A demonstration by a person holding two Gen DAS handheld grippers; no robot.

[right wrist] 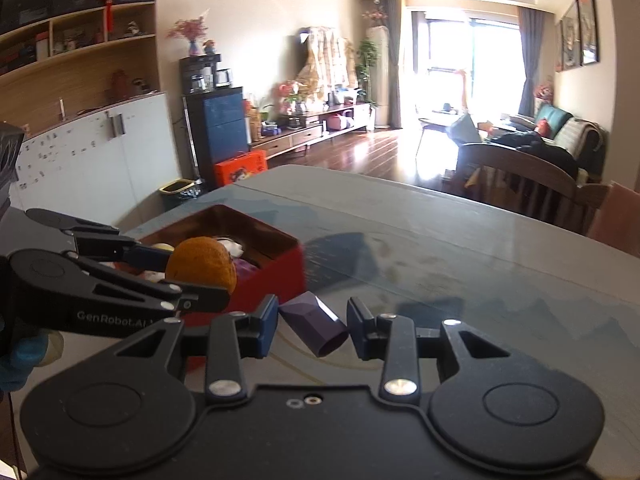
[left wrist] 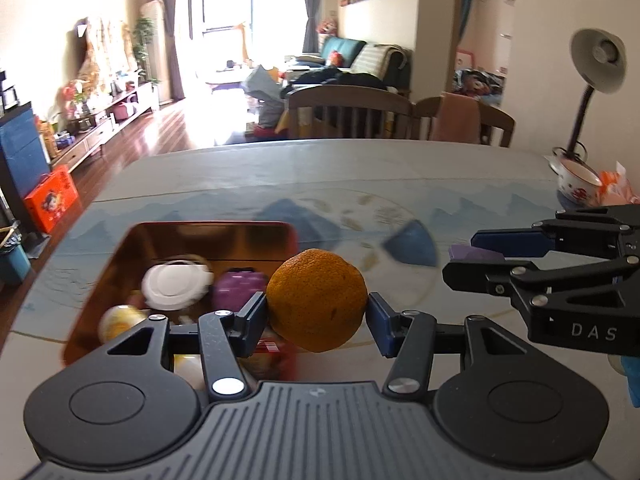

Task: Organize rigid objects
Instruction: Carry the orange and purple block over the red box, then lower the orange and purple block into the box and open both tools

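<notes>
My left gripper (left wrist: 316, 312) is shut on an orange (left wrist: 317, 299) and holds it above the right near corner of a red box (left wrist: 212, 229). The box holds a white lid (left wrist: 172, 286), a purple item (left wrist: 239, 288) and other small things. In the right wrist view the orange (right wrist: 202, 266) hangs over the red box (right wrist: 280, 276). My right gripper (right wrist: 312, 322) is open around a purple faceted block (right wrist: 314, 322) that lies on the table, right of the box. The block also shows in the left wrist view (left wrist: 474, 254) between the right gripper's fingers.
The table (left wrist: 360, 168) has a blue landscape cloth. A patterned bowl (left wrist: 580, 184), an orange packet (left wrist: 616, 188) and a desk lamp (left wrist: 596, 64) stand at the far right. Wooden chairs (left wrist: 352, 114) stand behind the far edge.
</notes>
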